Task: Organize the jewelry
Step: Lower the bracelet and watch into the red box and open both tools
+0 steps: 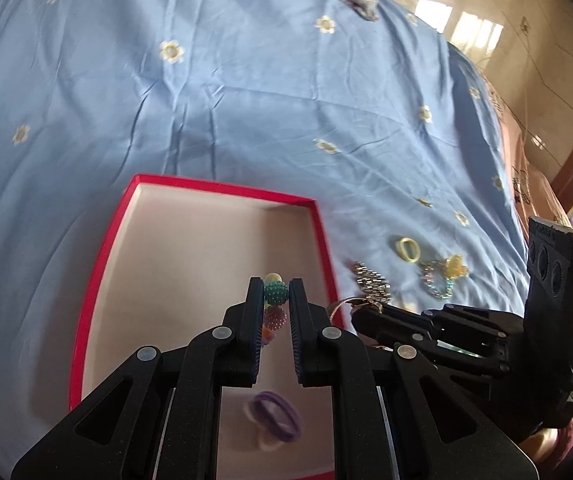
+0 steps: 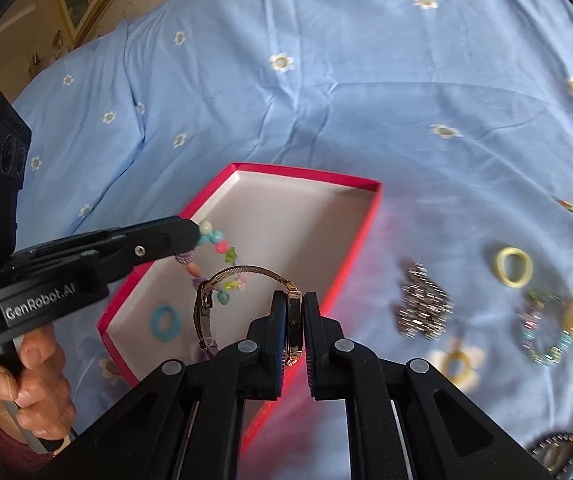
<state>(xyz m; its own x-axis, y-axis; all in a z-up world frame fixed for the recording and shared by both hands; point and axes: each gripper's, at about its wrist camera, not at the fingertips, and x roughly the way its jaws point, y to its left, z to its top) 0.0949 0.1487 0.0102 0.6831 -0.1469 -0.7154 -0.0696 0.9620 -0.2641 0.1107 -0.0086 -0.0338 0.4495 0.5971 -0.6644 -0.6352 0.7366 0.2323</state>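
A red box (image 1: 98, 272) with a white inside lies open on the blue bedsheet; it also shows in the right wrist view (image 2: 310, 174). My left gripper (image 1: 275, 294) is shut on a colourful bead bracelet (image 1: 276, 294) and holds it over the box; the bracelet hangs in the right wrist view (image 2: 222, 256). My right gripper (image 2: 294, 304) is shut on a wristwatch (image 2: 293, 320) by its case, over the box's right wall, the mesh strap (image 2: 226, 276) looping left. A purple hair tie (image 1: 274, 416) and a blue ring (image 2: 164, 322) lie in the box.
On the sheet right of the box lie a silver chain bracelet (image 2: 424, 308), a yellow hair tie (image 2: 512, 266), a beaded bracelet with a yellow charm (image 2: 554, 324), and another watch (image 2: 554, 448) at the bottom right. The bed edge and tiled floor (image 1: 546, 64) are far right.
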